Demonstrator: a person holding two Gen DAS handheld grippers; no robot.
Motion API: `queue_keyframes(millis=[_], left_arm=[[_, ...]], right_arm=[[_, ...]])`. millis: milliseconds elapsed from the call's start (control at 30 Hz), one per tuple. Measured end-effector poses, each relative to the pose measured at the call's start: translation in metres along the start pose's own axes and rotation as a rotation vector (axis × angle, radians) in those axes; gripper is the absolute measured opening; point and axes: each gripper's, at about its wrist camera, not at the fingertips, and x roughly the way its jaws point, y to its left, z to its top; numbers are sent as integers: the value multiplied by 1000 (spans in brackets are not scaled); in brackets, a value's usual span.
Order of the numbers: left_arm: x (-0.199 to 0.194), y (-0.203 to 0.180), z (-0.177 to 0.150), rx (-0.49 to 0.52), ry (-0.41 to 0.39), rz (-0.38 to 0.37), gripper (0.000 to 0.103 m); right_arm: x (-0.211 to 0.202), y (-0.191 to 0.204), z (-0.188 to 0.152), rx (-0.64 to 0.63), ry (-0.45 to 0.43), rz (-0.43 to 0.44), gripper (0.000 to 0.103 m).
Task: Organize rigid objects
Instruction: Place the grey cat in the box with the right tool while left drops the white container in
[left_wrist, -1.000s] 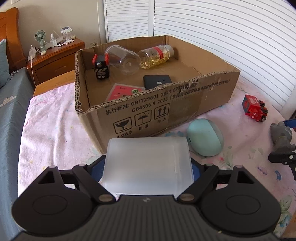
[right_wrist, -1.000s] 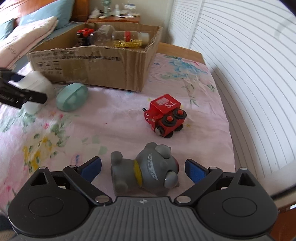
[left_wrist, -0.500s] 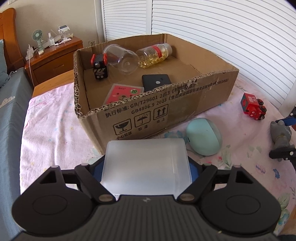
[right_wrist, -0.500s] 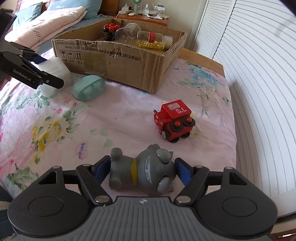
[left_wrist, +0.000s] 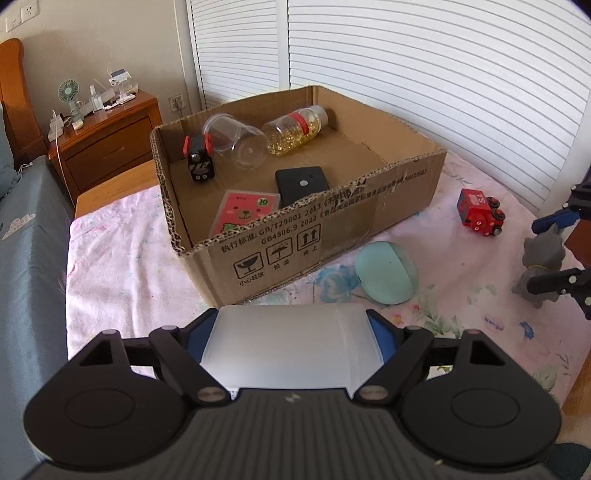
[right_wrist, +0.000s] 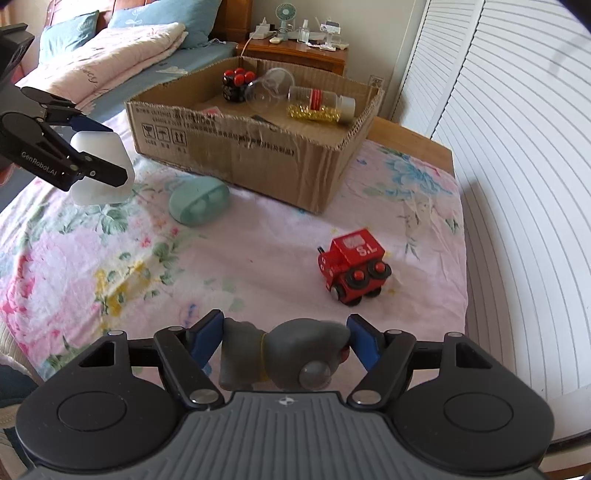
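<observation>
Left gripper clamping translucent white plastic box. Right gripper jaws closing, pads gripping grey rubbery animal figure.

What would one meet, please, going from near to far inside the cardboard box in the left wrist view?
Pink card pack → black flat case → black toy block with red wheels → clear plastic cup on its side → bottle of yellow capsules.

The toy train sits right of the oval case (both before the box).
</observation>
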Motion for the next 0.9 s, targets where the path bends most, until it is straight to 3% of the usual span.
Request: queue_keyframes(millis=[600, 900], left_arm=[[-35, -8, 27, 49, -84, -31, 83], [-40, -3, 67, 70, -157, 15, 83]], right_arm=[[-21, 6, 34, -49, -59, 43, 76], [-33, -2, 95, -87, -174, 36, 76]])
